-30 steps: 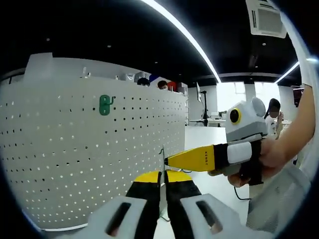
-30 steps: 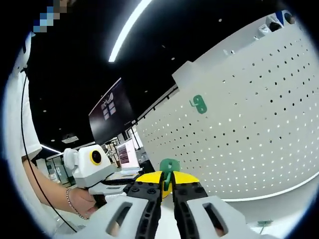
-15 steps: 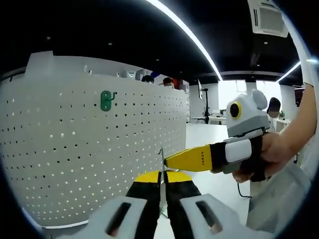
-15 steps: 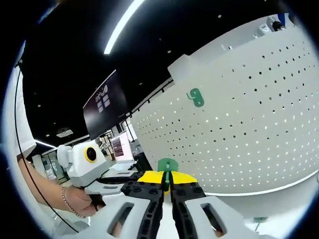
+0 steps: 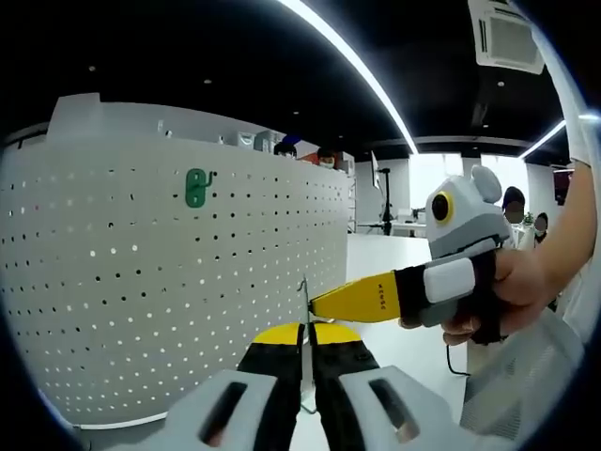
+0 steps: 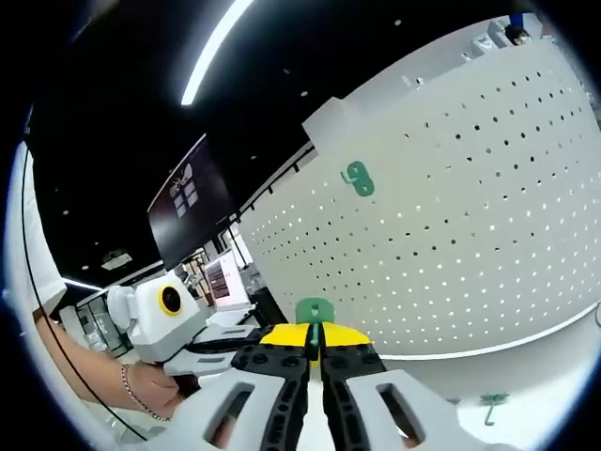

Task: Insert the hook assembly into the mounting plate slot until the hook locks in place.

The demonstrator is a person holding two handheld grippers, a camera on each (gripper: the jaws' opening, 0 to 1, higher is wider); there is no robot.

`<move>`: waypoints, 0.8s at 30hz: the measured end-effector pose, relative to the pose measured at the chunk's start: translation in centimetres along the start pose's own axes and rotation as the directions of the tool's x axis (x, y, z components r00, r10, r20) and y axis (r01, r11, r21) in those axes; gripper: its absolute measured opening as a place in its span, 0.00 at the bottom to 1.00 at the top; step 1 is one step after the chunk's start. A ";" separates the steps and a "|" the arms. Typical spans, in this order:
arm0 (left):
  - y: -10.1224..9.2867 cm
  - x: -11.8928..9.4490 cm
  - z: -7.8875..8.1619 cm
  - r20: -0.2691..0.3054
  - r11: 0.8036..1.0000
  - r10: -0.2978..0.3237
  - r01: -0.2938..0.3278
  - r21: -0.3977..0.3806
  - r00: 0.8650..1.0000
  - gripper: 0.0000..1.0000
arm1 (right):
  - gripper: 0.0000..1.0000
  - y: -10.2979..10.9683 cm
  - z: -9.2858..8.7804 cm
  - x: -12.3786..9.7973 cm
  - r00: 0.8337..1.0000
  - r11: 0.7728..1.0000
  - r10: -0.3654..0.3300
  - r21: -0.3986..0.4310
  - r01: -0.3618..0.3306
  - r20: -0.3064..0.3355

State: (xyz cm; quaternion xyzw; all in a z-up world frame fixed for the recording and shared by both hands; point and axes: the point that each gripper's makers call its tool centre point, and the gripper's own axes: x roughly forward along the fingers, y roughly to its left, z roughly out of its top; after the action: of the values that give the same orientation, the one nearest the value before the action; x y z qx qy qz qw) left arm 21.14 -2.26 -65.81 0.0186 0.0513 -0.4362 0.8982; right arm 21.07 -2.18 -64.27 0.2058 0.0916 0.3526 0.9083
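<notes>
In the left gripper view, the left gripper [image 5: 302, 340] rises from the bottom with its black, yellow-tipped jaws pressed together on a thin grey metal piece [image 5: 303, 310] that stands edge-on above the tips (too thin here to make out its shape). The right gripper [image 5: 315, 304] comes in from the right, held in a person's hand [image 5: 515, 287]; its yellow jaws taper to a point that meets the same metal piece, and small dark lettering on the yellow side is too blurred to read. Behind them stands a large white perforated pegboard panel [image 5: 141, 282], with a small green plastic hook plate [image 5: 195, 187] mounted high on it, well apart from both grippers. Beyond the panel's top edge, heads of seated people show, and a long white ceiling light strip [image 5: 347, 66] crosses the dark ceiling.

In the right gripper view, the right gripper [image 6: 315, 340] has its jaws closed on a green plastic hook piece [image 6: 315, 313] with a rounded top and a hole in it, which sticks up just above the yellow tips. The left gripper's white body [image 6: 164, 315] enters from the left, held in a hand [image 6: 155, 395] wearing a thin chain bracelet. The pegboard [image 6: 470, 235] curves across the right, the mounted green hook plate [image 6: 357, 178] near its upper edge. At lower right, a second small green hook [image 6: 490, 403] lies on the white surface below the panel. A dark wall screen [image 6: 183, 202] shows pale squares; no text on it is legible.
</notes>
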 end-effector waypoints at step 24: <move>-0.3 0.2 -0.6 -0.029 1.000 -0.018 0.017 -0.017 0.999 0.30 | 0.00 0.3 -0.3 0.1 1.000 1.000 0.016 0.014 -0.016 -0.009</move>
State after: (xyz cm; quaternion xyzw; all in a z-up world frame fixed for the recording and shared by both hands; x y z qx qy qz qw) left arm 20.95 -2.54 -66.43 0.0168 0.0682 -0.4433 0.8936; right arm 20.92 -1.86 -64.39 0.2111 0.0963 0.3599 0.9037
